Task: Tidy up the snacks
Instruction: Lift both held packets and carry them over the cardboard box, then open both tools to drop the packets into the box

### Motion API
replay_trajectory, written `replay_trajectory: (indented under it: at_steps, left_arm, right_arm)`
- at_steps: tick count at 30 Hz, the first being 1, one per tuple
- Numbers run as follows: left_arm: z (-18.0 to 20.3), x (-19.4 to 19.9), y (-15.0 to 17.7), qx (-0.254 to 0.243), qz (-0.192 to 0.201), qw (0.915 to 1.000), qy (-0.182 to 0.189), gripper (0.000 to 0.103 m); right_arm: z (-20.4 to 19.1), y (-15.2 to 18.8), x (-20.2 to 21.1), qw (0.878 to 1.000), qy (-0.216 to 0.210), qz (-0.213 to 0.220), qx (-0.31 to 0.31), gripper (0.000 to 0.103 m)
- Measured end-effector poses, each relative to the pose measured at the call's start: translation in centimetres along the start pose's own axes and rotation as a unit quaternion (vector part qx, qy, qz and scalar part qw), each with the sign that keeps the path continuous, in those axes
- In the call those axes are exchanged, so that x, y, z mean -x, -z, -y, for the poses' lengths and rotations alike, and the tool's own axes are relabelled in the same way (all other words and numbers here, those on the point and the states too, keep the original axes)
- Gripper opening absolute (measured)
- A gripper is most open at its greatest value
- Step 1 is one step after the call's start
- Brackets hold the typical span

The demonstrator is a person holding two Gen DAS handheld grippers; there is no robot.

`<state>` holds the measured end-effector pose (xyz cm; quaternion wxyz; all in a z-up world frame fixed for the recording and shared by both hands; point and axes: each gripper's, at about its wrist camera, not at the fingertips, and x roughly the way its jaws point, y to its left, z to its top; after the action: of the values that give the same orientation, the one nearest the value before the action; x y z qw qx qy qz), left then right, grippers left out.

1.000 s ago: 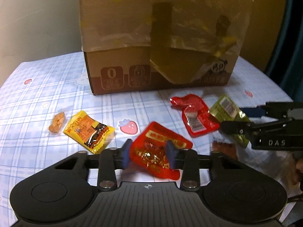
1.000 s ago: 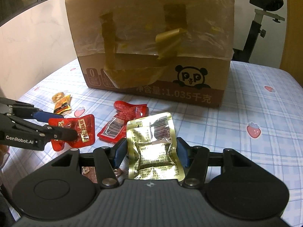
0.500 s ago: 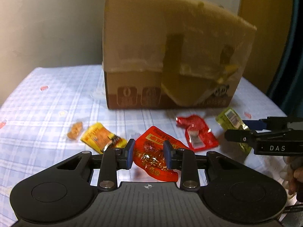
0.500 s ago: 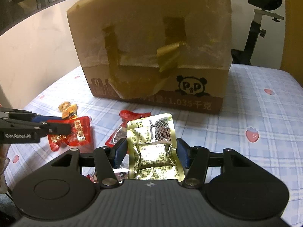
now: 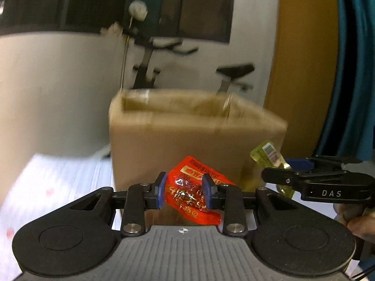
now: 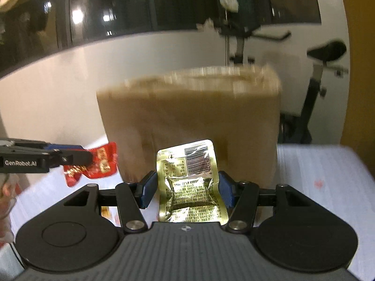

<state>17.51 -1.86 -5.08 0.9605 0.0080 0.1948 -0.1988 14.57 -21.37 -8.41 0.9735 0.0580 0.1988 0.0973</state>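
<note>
My left gripper (image 5: 185, 190) is shut on a red snack packet (image 5: 192, 194) and holds it up in front of the cardboard box (image 5: 187, 135). My right gripper (image 6: 187, 186) is shut on a gold-green snack packet (image 6: 189, 182), also raised before the box (image 6: 187, 117). The box's open top rim shows in both views, blurred. In the left wrist view the right gripper (image 5: 276, 171) with its gold-green packet (image 5: 267, 155) is at right. In the right wrist view the left gripper (image 6: 77, 155) with its red packet (image 6: 93, 164) is at left.
The checked tablecloth (image 6: 316, 171) lies under and around the box. An exercise bike (image 6: 321, 75) stands behind the table against a white wall. A yellow door (image 5: 302, 58) and a blue curtain (image 5: 351, 58) are at right. Other snacks on the table are hidden.
Both grippers have risen from the table with their packets, from near the box's base up to about its rim height. The loose snacks on the cloth have dropped out of view.
</note>
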Motion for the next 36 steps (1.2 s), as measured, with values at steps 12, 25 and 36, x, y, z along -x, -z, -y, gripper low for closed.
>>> replay_trajectory:
  at_steps: [12,25,36]
  left_arm:
    - [0.3,-5.6,-9.2,-0.006,0.052,0.9986,0.005,0.034]
    - [-2.6,-12.1,-10.1,-0.005,-0.020,0.9991,-0.038,0.061]
    - [-4.9,-8.2,-8.2,0.014,-0.022,0.9981,-0.056,0.066]
  right_arm:
    - [2.1,-10.1,-3.5,0.998,0.008,0.060,0.001,0.058]
    - [4.7,-10.7,-10.8,0.998,0.044,-0.019,-0.028,0.061]
    - [3.7,-9.1,-8.0,0.998,0.055,-0.007,-0.021,0.063]
